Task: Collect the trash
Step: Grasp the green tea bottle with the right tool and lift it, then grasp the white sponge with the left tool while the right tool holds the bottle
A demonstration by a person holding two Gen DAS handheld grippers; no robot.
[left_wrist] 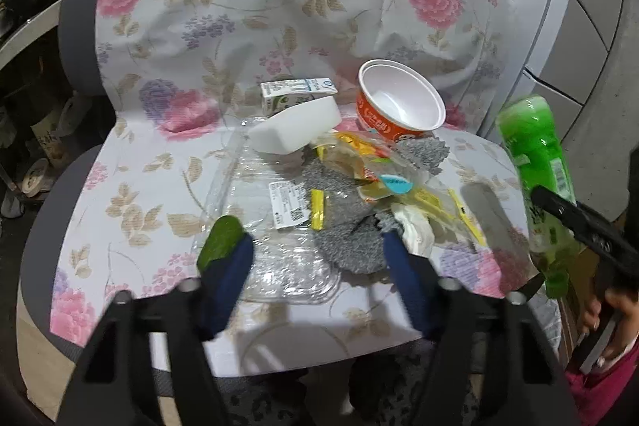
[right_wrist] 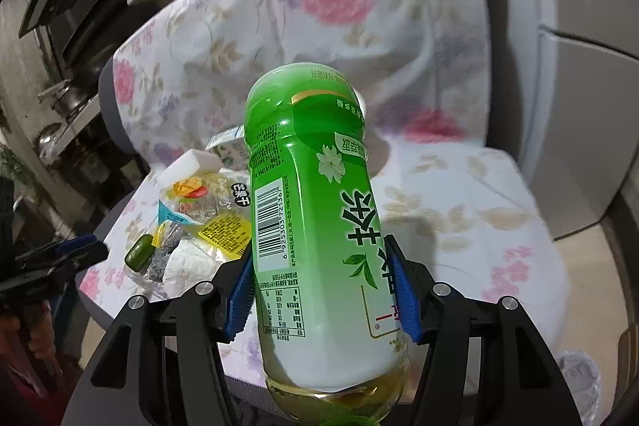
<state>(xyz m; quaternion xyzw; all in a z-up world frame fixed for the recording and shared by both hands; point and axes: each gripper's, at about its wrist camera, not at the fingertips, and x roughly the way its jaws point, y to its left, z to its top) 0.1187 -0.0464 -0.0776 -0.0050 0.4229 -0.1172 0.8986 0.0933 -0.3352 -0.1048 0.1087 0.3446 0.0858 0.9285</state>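
Trash lies on a chair seat covered by a floral cloth (left_wrist: 159, 186): an orange instant-noodle bowl (left_wrist: 399, 106), a small milk carton (left_wrist: 295, 92), a white foam block (left_wrist: 295, 130), snack wrappers (left_wrist: 371, 162), a clear plastic tray (left_wrist: 275, 226), a grey rag (left_wrist: 347, 226) and a crumpled tissue (left_wrist: 415, 226). My left gripper (left_wrist: 315, 246) is open above the tray; a green tip (left_wrist: 219, 240) sits at its left finger. My right gripper (right_wrist: 323, 290) is shut on a green tea bottle (right_wrist: 315, 226), held cap-down off the seat's right edge; the bottle also shows in the left wrist view (left_wrist: 535, 162).
A white fridge (left_wrist: 579, 46) stands right of the chair. A bin with a white liner (right_wrist: 579, 378) sits on the floor at the lower right. Dark shelves with kitchenware (right_wrist: 72, 26) stand at the left. The chair back (left_wrist: 279, 6) rises behind the trash.
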